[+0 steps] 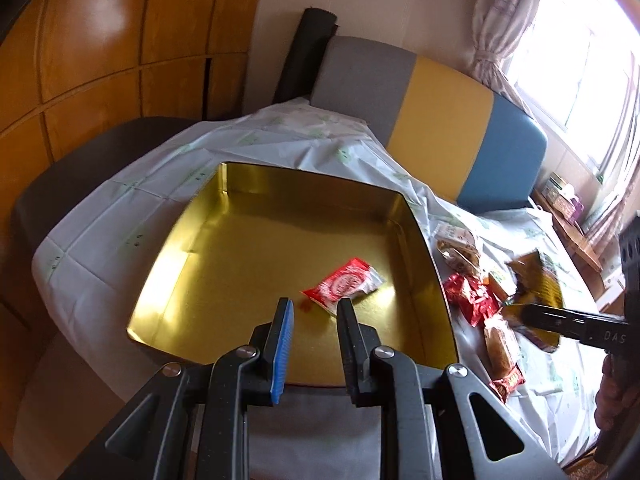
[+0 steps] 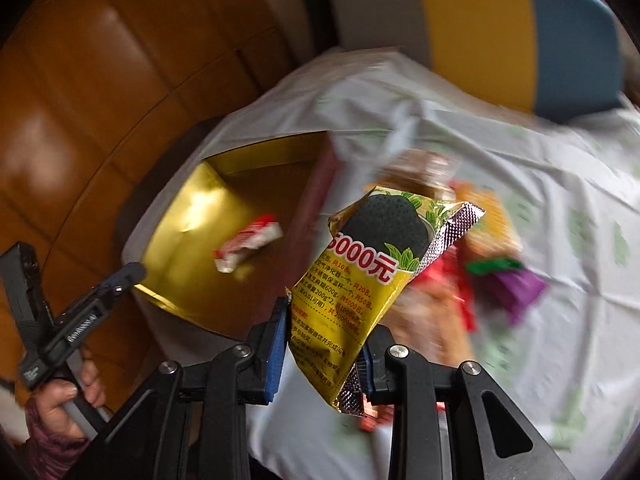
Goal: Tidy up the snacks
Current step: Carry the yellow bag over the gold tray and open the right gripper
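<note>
Yellow packet clamped in right gripper — left gripper parted, empty

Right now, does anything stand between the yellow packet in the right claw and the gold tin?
Nothing visible does. The right claw holds the yellow packet above the tablecloth, right of the gold tin. The tin is open-topped, holding only a red wrapper.
</note>
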The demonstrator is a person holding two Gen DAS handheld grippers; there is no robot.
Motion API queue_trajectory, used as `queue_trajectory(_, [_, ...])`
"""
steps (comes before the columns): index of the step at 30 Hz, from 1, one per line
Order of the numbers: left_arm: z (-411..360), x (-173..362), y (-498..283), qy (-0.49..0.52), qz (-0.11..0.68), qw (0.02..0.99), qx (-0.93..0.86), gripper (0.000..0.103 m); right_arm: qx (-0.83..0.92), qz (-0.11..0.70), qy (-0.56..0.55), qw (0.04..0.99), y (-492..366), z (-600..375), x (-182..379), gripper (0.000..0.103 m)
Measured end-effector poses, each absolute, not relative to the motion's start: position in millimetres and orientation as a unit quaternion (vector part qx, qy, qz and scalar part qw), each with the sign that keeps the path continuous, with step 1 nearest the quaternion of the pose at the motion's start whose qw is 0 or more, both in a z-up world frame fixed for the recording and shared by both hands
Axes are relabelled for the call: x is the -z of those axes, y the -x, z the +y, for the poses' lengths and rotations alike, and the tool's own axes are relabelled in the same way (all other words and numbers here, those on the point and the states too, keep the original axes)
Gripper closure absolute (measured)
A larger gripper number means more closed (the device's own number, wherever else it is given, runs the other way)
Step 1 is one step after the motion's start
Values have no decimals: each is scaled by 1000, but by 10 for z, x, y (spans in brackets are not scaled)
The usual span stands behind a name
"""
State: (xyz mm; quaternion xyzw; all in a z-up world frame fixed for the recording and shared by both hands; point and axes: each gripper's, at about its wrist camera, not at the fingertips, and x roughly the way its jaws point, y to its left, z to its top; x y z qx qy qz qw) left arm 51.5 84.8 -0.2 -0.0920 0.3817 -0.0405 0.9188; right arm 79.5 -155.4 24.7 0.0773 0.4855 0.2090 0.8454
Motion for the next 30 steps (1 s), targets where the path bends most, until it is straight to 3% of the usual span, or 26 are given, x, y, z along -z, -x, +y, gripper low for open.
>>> queue_trajectory(9, [1166, 79, -509, 118, 387, 915, 8, 80, -257, 529, -3, 809, -1293, -473, 81, 72])
queue_trajectory(19, [1314, 178, -548, 128, 395, 909, -2, 80, -249, 560, 53, 789, -1385, -182, 406, 70])
queue_trajectory(21, [1295, 188, -550, 124, 396, 910, 0, 80, -246, 553, 52, 794, -1336, -221, 354, 63])
queue_trajectory(24, [1240, 174, -542, 116, 393, 912, 4, 80, -245, 534, 37, 808, -1264, -324, 250, 39])
queue_trajectory(30, [1121, 141, -540, 104, 392, 914, 13, 78, -240, 496, 16, 834, -1126, -501, 53, 39])
